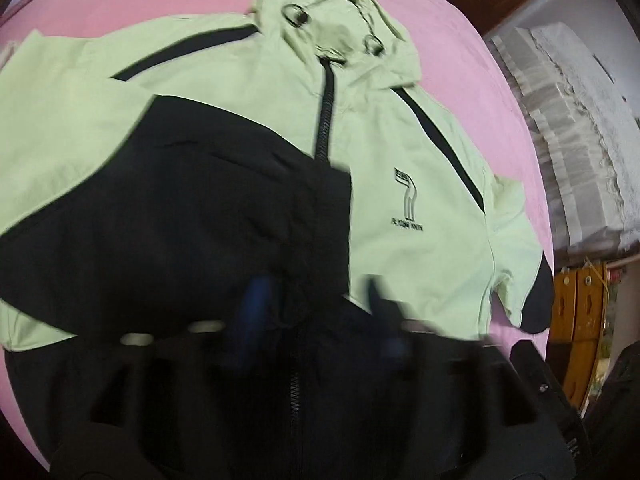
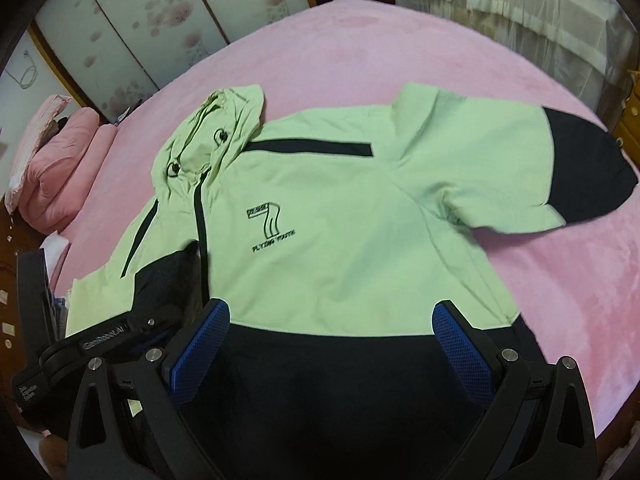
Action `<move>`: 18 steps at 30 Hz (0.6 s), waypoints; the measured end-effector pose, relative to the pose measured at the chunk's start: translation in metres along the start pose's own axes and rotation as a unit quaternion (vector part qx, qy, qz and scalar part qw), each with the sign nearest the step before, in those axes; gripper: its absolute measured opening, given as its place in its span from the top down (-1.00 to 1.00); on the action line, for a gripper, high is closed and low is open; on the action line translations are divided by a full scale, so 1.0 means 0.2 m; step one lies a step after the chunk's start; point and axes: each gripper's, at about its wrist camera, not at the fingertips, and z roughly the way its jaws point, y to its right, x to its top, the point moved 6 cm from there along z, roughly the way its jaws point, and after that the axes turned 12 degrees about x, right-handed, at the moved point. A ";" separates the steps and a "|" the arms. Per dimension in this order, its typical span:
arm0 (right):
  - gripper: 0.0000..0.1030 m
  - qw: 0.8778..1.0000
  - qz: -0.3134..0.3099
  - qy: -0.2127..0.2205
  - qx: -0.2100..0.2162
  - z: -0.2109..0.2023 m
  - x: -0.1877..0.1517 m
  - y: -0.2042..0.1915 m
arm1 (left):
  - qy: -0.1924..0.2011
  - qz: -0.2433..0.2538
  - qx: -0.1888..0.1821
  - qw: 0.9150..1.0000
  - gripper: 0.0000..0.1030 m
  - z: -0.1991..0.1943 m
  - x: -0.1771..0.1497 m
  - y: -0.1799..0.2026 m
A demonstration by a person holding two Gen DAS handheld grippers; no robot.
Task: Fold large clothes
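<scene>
A light green and black hooded jacket (image 2: 340, 240) lies front up on the pink bed (image 2: 560, 280), with its hood (image 2: 208, 140) toward the far left. Its right sleeve (image 2: 540, 160) is spread out to the side. Its left sleeve (image 1: 180, 208), with the black part showing, is folded across the chest over the zipper (image 1: 326, 112). My left gripper (image 1: 316, 304) is blurred, over the black sleeve end; its blue pads stand apart. My right gripper (image 2: 332, 340) is open and empty above the black hem (image 2: 340, 380).
Pink pillows (image 2: 60, 160) lie at the bed's far left. Floral wardrobe doors (image 2: 140, 20) stand behind the bed. Curtains (image 2: 520, 8) hang at the far right. A wooden cabinet (image 1: 576, 300) stands beside the bed. The left gripper body (image 2: 100, 344) shows low left in the right wrist view.
</scene>
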 end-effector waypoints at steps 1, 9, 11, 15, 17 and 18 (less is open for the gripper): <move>-0.99 1.000 -0.001 -0.005 0.005 -0.06 -0.03 0.04 | 0.012 -0.010 0.006 1.000 -0.50 -0.02 0.00 -0.03; -0.98 0.996 -0.005 -0.059 0.073 -0.11 -0.13 -0.17 | 0.021 -0.037 0.046 0.998 -0.52 -0.25 0.13 -0.55; -0.82 0.989 0.013 -0.090 0.113 -0.04 -0.17 -0.23 | 0.007 -0.044 0.070 0.997 -0.52 -0.27 0.07 -0.71; -0.41 0.970 0.103 -0.152 0.156 0.15 -0.28 -0.28 | -0.039 -0.040 0.134 0.989 -0.52 -0.22 -0.06 -1.01; -0.30 0.962 0.146 -0.167 0.160 0.24 -0.33 -0.29 | -0.038 -0.028 0.180 0.983 -0.52 -0.18 -0.08 -1.15; -0.24 0.958 0.166 -0.172 0.156 0.30 -0.35 -0.29 | -0.031 -0.024 0.197 0.980 -0.52 -0.17 -0.08 -1.20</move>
